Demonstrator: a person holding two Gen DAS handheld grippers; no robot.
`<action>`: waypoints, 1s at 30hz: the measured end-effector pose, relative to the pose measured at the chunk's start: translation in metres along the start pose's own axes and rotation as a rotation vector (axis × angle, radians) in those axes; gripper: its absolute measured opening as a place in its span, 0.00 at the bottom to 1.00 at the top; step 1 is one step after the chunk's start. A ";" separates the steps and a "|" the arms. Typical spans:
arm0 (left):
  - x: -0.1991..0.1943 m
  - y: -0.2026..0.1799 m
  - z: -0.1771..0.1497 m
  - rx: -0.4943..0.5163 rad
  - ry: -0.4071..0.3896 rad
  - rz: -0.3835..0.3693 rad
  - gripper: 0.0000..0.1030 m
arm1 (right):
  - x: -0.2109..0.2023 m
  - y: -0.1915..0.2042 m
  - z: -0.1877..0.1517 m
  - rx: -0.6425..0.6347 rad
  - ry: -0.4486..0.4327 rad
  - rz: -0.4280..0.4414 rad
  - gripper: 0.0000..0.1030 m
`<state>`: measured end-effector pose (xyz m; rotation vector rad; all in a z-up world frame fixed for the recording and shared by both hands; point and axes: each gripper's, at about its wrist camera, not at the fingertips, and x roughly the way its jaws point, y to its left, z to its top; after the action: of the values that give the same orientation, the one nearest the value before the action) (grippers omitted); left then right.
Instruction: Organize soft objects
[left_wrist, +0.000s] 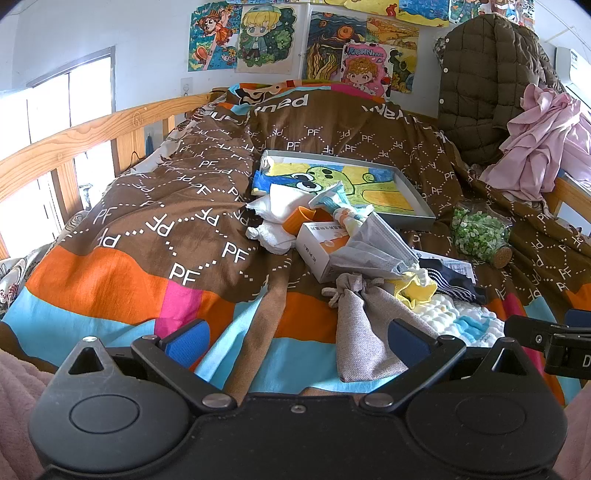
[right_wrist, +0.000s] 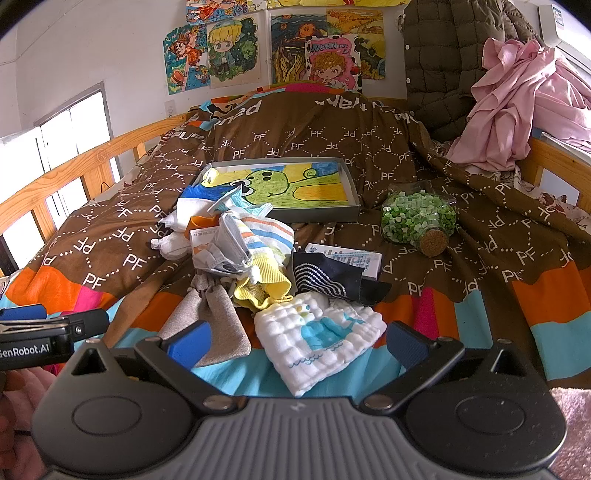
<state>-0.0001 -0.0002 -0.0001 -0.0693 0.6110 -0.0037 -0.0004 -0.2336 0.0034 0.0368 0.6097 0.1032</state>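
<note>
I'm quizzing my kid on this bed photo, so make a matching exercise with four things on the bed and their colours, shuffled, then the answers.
Things:
1. drawstring pouch
2. quilted whale cloth
3. corked jar's contents
4. bunched garment by the far right rail

Colours:
A. pink
B. white with a blue figure
C. grey
D. green

Pairs: 1-C, 2-B, 3-D, 4-A

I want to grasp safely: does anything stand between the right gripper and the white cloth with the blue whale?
Nothing visible does. The right gripper is open, and the white whale cloth lies directly ahead between its fingers on the quilt, uncovered on its near side.
</note>
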 end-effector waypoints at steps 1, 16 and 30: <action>0.000 0.000 0.000 0.000 0.000 0.000 0.99 | 0.000 0.000 0.000 0.000 0.000 0.000 1.00; 0.000 0.000 0.000 -0.001 0.000 0.000 0.99 | 0.000 0.000 0.000 0.000 0.001 0.000 1.00; 0.011 0.004 0.008 -0.011 0.053 -0.032 0.99 | 0.026 -0.014 0.006 0.075 0.161 0.047 1.00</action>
<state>0.0132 0.0041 0.0001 -0.0902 0.6630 -0.0329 0.0257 -0.2452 -0.0070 0.1159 0.7740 0.1299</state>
